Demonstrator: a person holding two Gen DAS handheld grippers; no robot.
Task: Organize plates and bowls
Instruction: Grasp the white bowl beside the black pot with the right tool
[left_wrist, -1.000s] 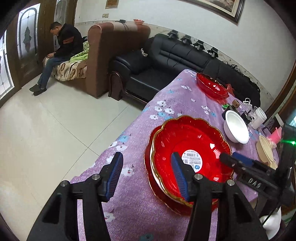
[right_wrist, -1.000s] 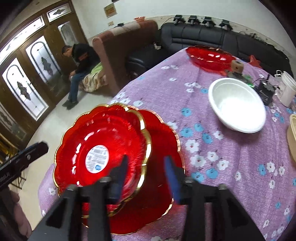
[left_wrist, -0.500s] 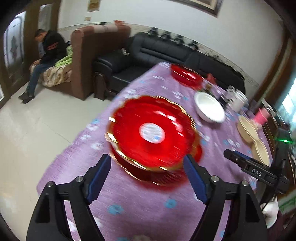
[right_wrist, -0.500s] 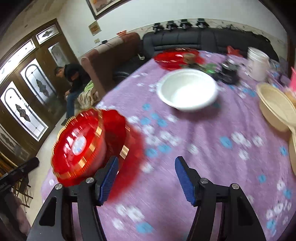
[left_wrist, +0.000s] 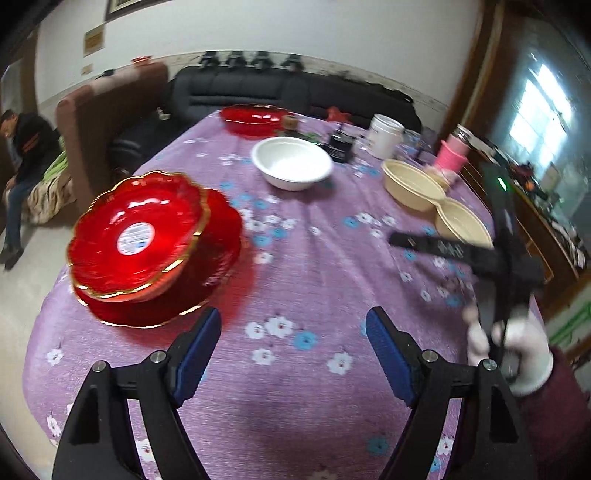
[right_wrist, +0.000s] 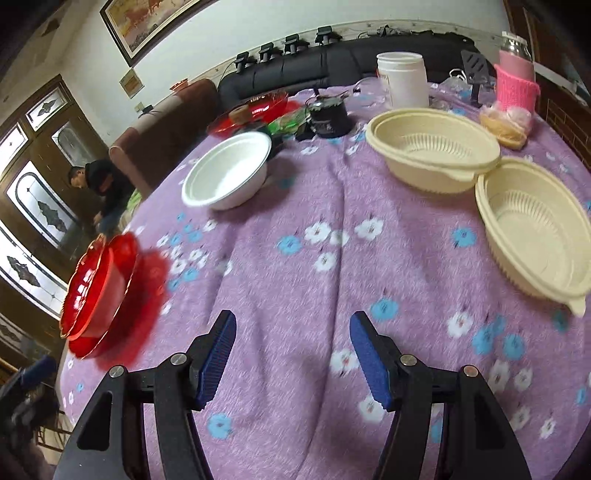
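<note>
- One big bench takes up most of both views, covered in a purple cloth with white and blue flowers.
- Behind it there's a black sofa along the wall, with a brown sofa to its left where a person sits.
- Left gripper hangs over bare cloth at the near edge. Its jaws stand wide apart, nothing between them; they opened up within the last second and have held at that width since.
- Right gripper is the same deal: jaws apart, nothing in them, just cloth underneath. In the left view you can see it off to the right, held by a white-gloved hand with a dark red sleeve.
- Red plates sit stacked near the left edge of the bench, the top one gold-rimmed with a white sticker in the middle and resting a bit off-centre on the one below. Neither gripper touches them.
- Two cream bowls with ribbed insides sit on the right side, rims touching.
- White bowl sits around the middle of the bench, well apart from the red stack.
- Another red plate is at the far end, near the black sofa.
- Smaller stuff at the far end: a white tub, a dark pot and a jar in a pink knit sleeve.
</note>
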